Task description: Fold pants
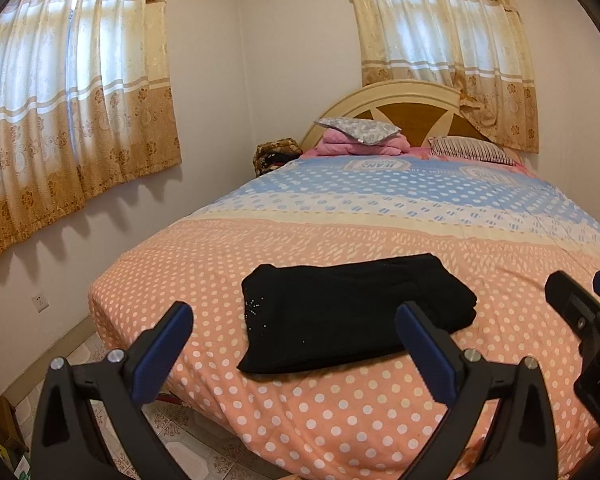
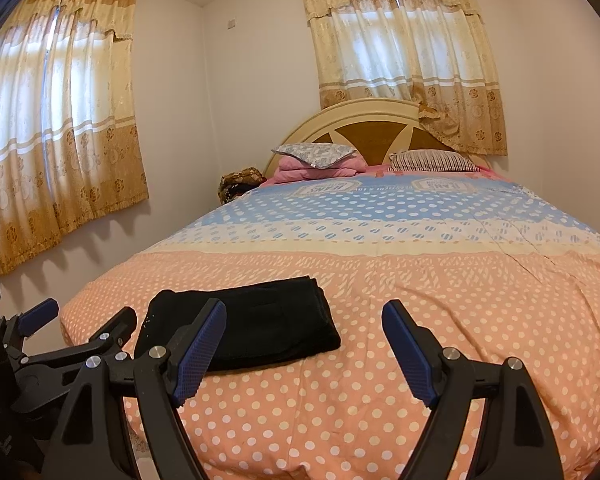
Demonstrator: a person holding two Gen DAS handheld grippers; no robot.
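Note:
Black pants lie folded into a compact rectangle near the foot of the bed, with small beads on the left part. They also show in the right wrist view. My left gripper is open and empty, held above the bed's foot edge in front of the pants. My right gripper is open and empty, to the right of the pants. The right gripper shows at the right edge of the left wrist view. The left gripper shows at the lower left of the right wrist view.
The bed has a pink, cream and blue dotted cover. Pillows and a pink folded blanket lie by the headboard. Curtained windows are on the left and back walls. Tiled floor lies left of the bed.

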